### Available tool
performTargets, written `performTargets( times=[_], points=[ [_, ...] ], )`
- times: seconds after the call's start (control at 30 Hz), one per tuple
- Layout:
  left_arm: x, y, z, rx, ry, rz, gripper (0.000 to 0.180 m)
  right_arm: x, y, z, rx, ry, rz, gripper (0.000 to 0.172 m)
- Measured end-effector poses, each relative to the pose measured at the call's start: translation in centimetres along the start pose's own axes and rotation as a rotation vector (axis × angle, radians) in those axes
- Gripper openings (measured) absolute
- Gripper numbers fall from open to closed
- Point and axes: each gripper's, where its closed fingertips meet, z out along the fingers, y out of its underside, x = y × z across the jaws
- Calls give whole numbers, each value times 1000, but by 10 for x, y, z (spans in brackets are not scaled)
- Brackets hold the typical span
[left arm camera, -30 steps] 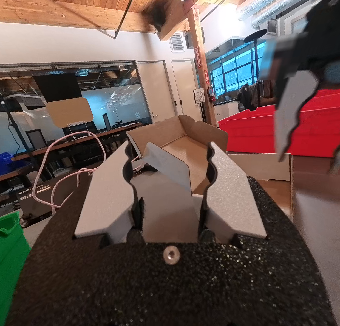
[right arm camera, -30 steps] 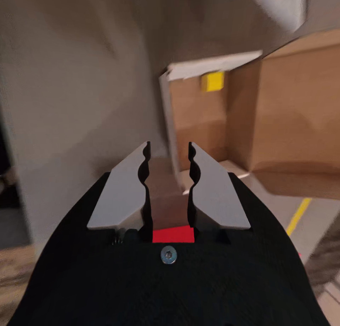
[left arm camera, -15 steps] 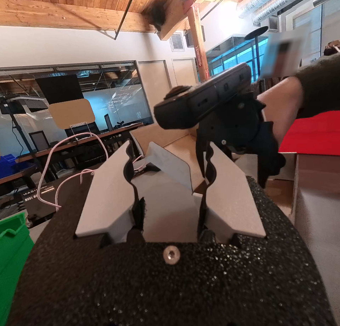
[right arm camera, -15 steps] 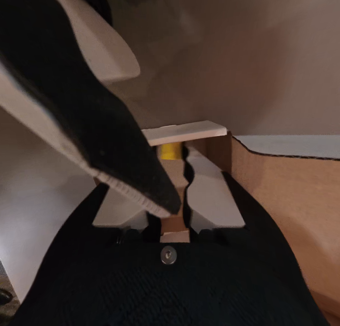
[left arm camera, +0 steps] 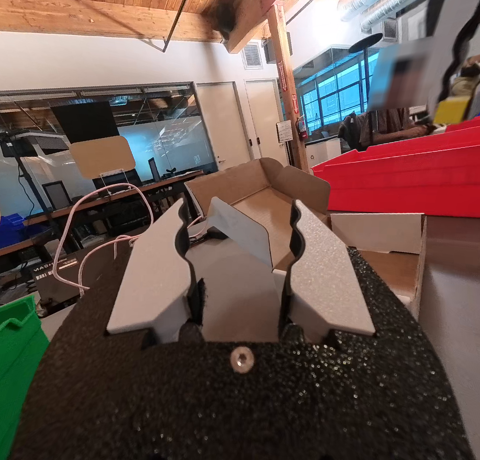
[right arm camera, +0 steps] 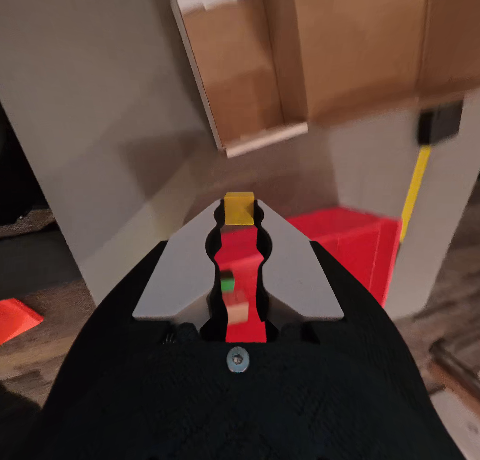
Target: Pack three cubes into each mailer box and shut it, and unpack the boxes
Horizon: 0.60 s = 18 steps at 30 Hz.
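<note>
My right gripper (right arm camera: 239, 203) is shut on a yellow cube (right arm camera: 239, 209), pinched at the fingertips and held in the air above a red bin (right arm camera: 342, 242). The cube also shows at the far upper right of the left wrist view (left arm camera: 450, 112), above the red bin (left arm camera: 402, 185). My left gripper (left arm camera: 239, 208) is open at the near end of an open cardboard mailer box (left arm camera: 262, 187). A white box flap (left arm camera: 239, 229) stands between its fingers, and the pads do not press on it. The box floor looks bare.
A green cube (right arm camera: 227, 284) and a tan cube (right arm camera: 237, 313) lie in the red bin. A second open mailer box (left arm camera: 374, 233) sits right of the first. A green bin (left arm camera: 15, 348) is at the lower left. A pink cable (left arm camera: 78, 239) loops behind.
My right gripper reached into the mailer box, closed on the yellow cube, and lifted it out toward the red bin. My left gripper has stayed put and open.
</note>
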Motion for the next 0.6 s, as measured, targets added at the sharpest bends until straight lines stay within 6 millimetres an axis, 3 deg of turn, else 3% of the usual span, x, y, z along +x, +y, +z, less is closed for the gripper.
performTargets(
  times=[0.03,0.13,0.2,0.4,0.6],
  points=[
    [0,0,0,1,-2,-2,77,3,23,-8,-38,35,42,20],
    [-3,-1,0,5,-15,2,78,16,99,-21,-209,141,173,20],
    [-3,-1,0,4,-17,2,78,8,128,-11,-222,83,230,20],
    [-1,1,1,-1,-7,5,78,-10,158,41,-149,-49,248,20],
    [-2,1,0,0,-9,4,77,-27,163,75,-140,-156,267,20]
  ],
)
